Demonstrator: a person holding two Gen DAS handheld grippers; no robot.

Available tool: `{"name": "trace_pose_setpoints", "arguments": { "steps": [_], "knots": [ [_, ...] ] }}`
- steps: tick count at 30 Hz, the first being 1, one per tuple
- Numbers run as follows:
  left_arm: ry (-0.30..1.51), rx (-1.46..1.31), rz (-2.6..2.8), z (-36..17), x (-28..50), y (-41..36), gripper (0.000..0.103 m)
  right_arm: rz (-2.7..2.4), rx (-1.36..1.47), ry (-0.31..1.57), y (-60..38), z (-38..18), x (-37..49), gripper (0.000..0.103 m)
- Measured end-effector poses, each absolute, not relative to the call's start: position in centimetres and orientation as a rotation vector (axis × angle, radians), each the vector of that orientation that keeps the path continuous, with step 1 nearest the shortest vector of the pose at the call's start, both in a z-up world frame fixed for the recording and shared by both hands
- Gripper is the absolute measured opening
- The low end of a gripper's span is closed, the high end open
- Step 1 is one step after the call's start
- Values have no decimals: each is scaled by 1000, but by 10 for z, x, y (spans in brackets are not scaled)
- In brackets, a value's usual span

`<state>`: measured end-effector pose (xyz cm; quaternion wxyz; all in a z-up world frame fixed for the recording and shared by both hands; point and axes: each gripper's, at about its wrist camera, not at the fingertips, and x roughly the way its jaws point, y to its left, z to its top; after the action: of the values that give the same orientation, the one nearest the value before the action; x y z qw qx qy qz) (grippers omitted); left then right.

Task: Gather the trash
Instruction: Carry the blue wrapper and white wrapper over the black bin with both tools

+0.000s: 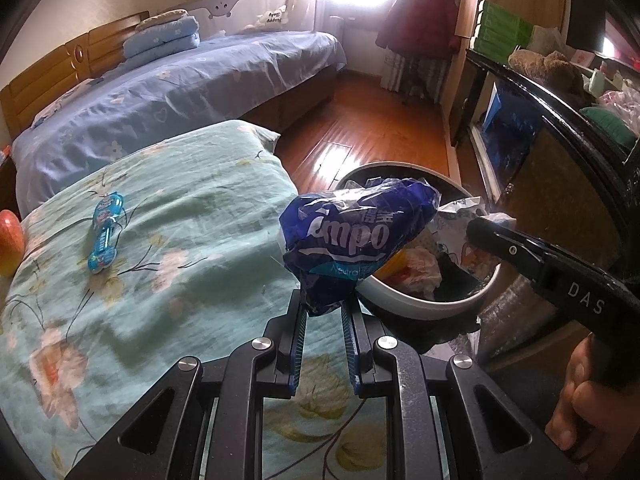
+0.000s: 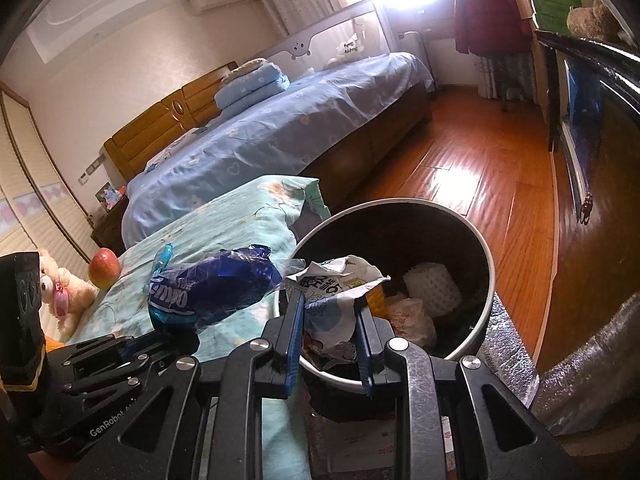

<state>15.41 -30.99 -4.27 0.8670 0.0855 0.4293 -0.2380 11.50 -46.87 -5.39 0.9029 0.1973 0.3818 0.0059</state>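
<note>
My left gripper is shut on the lower end of a crumpled blue plastic tissue wrapper, held up over the green quilt's edge, just left of the bin. The round grey trash bin stands beside the bed with several bits of rubbish inside. My right gripper is shut on a crumpled white printed wrapper above the bin's near rim. In the right wrist view the left gripper and blue wrapper sit at lower left. In the left wrist view the right gripper reaches in from the right.
A light blue sweet wrapper and an apple lie on the green floral quilt. A plush toy sits at its far left. A blue bed stands behind, wooden floor beyond the bin, a dark cabinet on the right.
</note>
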Motion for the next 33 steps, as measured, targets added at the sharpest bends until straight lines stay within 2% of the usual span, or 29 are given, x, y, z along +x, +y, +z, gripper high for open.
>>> {"name": "trace_pose_setpoints", "arguments": {
  "steps": [33],
  "knots": [
    [938, 218, -493, -56, 192, -366, 17, -56, 425, 813, -508, -68, 140, 23]
  ]
}}
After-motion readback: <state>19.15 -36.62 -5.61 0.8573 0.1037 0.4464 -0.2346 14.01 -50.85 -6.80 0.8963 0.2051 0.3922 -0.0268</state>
